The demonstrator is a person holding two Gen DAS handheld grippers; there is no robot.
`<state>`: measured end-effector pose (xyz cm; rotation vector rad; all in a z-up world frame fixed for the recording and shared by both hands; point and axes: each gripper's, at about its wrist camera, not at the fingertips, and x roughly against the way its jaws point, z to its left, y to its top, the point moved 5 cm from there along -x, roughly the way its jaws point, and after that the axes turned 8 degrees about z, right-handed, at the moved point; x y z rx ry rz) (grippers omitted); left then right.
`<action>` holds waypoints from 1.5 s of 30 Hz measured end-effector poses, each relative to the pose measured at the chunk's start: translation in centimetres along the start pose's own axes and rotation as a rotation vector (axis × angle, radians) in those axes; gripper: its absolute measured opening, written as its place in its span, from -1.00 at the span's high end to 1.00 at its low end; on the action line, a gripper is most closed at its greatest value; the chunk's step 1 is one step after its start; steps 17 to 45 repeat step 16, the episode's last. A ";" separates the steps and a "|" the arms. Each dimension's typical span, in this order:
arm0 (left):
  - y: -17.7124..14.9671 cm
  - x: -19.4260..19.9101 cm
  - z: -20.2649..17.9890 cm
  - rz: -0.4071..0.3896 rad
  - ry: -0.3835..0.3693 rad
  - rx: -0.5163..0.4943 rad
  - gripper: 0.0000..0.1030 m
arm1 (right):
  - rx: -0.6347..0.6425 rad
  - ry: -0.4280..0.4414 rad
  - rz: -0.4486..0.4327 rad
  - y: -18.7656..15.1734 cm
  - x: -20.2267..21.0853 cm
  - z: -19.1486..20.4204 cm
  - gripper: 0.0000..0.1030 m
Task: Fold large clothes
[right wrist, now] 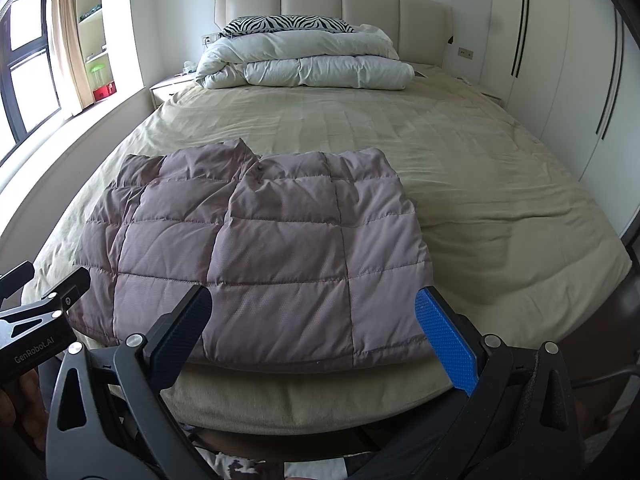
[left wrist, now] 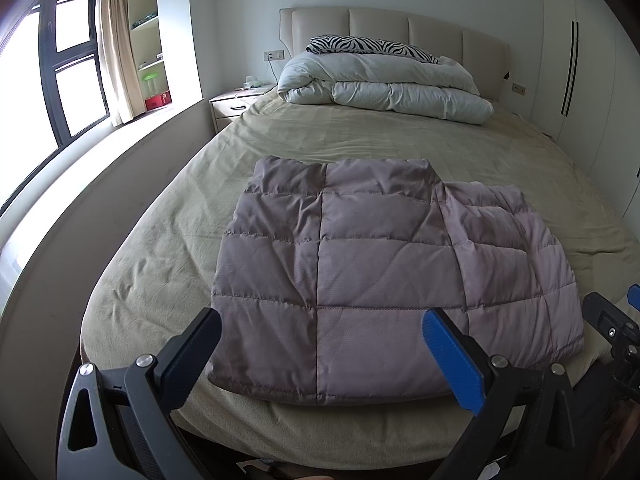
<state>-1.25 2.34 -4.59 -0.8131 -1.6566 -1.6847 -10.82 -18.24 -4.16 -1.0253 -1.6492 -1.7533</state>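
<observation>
Window (left wrist: 68,68) and curtain (left wrist: 114,48) at far left. Left claw (left wrist: 320,344) hovers over the near left hem of the quilted jacket (left wrist: 360,272), fingers spread wide, gripping nothing. Jacket lies folded and flat on the bed (left wrist: 168,216), near the foot edge, mauve, with one panel overlapping the other. Right claw (right wrist: 316,320) hangs above the jacket's near right hem, also spread wide and empty. White duvet (right wrist: 304,60) is bundled at the headboard, zebra-print pillow (right wrist: 288,23) behind it. Wardrobe (right wrist: 560,64) at right.
</observation>
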 end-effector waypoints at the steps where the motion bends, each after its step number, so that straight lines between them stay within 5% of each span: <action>1: 0.0 0.0 0.0 0.000 0.000 0.000 -1.00 | 0.000 0.000 -0.001 0.0 0.0 0.0 -1.00; 45: -0.2 -0.1 -0.3 -0.015 -0.005 -0.021 -1.00 | 0.001 0.001 0.005 -0.5 -0.2 0.0 -1.00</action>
